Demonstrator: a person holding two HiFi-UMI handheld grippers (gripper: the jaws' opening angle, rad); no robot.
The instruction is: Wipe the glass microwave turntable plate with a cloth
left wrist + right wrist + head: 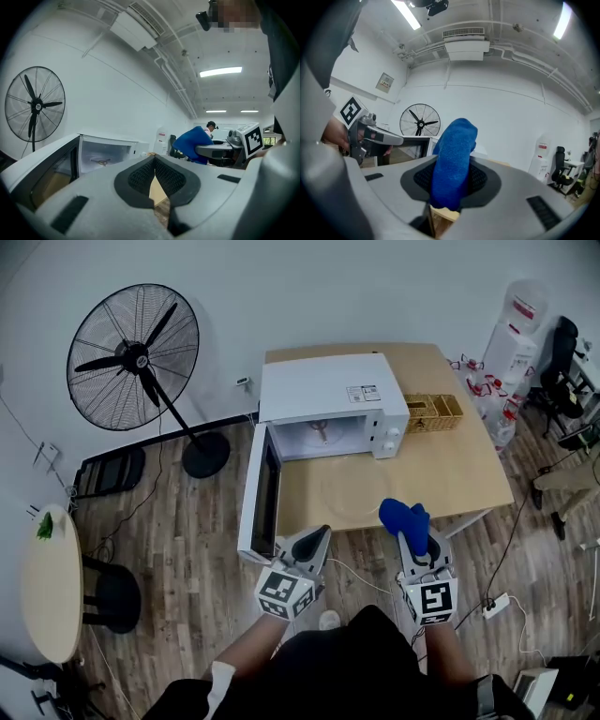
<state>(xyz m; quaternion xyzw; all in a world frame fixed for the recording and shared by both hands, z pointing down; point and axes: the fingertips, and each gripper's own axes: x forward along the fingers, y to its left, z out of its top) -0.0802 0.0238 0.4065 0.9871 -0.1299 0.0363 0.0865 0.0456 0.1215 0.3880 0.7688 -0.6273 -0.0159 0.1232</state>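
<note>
The clear glass turntable plate (352, 489) lies flat on the wooden table (469, 465), in front of the white microwave (323, 395). It shows only faintly. My right gripper (413, 538) is shut on a blue cloth (402, 515), held just off the table's near edge, by the plate's near right rim. In the right gripper view the cloth (453, 159) bulges up between the jaws of that gripper (450, 183). My left gripper (317, 538) hovers at the near edge, left of the plate, shut with nothing in it (154, 169).
The microwave door (260, 499) hangs open toward me at the table's left edge. A wicker basket (433, 412) sits right of the microwave. A standing fan (131, 354) is at the far left, a round side table (52, 582) at the near left, and a water dispenser (512, 351) at the far right.
</note>
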